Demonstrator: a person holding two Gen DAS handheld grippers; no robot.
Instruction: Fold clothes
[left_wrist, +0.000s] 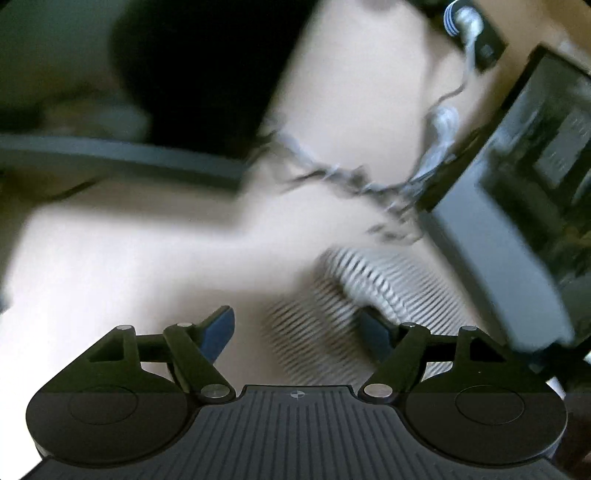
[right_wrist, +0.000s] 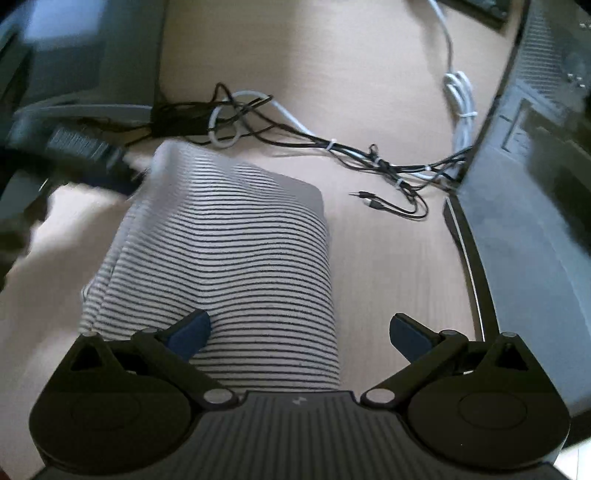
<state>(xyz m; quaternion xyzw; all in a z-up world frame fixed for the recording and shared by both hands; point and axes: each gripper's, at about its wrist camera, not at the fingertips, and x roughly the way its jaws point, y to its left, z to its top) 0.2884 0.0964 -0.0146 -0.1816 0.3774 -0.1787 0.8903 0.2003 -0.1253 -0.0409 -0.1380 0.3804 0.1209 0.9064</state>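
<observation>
The striped cloth lies folded in a long pad on the pale table, its near end running under the right gripper. That gripper's jaws stand wide apart and hold nothing; the left blue pad hangs over the cloth, the right one over bare table. A tangle of cables lies beyond the cloth, and a dark monitor stands at the right. The left wrist view is blurred: the left gripper has its jaws well apart too, empty, with the cloth ahead of them and slightly to the right
</observation>
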